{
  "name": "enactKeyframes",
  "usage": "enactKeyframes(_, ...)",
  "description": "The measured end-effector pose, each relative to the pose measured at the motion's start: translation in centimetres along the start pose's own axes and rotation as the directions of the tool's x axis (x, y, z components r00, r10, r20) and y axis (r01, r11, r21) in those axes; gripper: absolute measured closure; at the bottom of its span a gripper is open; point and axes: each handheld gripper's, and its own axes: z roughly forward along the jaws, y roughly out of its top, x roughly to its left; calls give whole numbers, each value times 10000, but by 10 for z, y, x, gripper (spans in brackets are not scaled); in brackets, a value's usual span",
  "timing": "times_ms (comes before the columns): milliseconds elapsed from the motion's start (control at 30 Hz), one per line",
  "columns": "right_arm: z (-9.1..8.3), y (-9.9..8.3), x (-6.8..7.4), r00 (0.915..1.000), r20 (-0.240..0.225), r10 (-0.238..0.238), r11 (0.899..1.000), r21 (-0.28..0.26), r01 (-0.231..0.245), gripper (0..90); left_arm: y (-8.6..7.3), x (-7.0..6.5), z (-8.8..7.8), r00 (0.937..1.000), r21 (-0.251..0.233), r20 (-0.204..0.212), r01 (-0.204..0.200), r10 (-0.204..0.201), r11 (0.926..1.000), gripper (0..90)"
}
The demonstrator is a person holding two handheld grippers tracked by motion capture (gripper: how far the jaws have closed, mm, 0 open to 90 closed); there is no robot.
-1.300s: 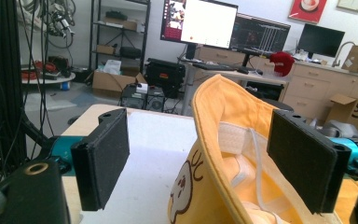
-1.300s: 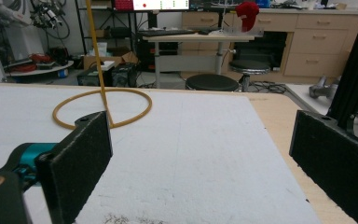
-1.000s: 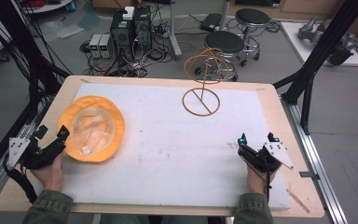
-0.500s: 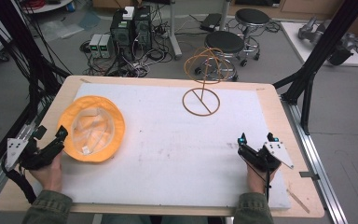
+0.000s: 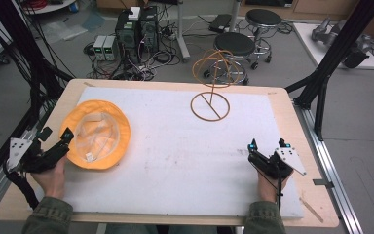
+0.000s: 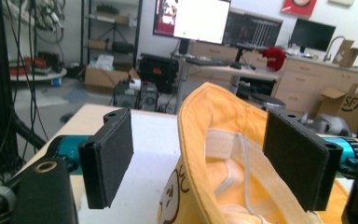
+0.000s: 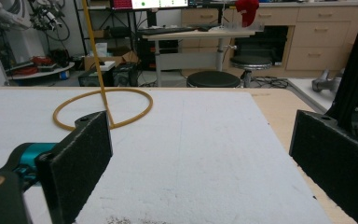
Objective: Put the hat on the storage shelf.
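Left hand-held gripper [image 5: 53,145] stands released at the near left of the worktop [image 5: 277,105], jaws spread either side of the brim of the orange hat [image 5: 95,133], which lies crown-down. Right hand-held gripper [image 5: 263,148] stands released at the near right, well apart from the wire stand [image 5: 210,105].

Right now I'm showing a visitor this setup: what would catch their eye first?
Probably the orange hat, lying upside down at the left of the white mat, its brim between the open jaws of the left claw. Next, the yellow wire stand upright at the far middle.
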Motion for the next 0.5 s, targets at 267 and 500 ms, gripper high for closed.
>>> enactKeyframes(267, 1, -1, 1, 10000, -51, -57, 9999, 85, 57, 46, 3, 8, 6, 9987, 554, -303, 430, -413, 9975, 248)
enactKeyframes(500, 2, -1, 1, 9999, -56, -155, 9998, 115, 156, 46, 5, 8, 10, 9973, 1081, -464, 616, -569, 9922, 260)
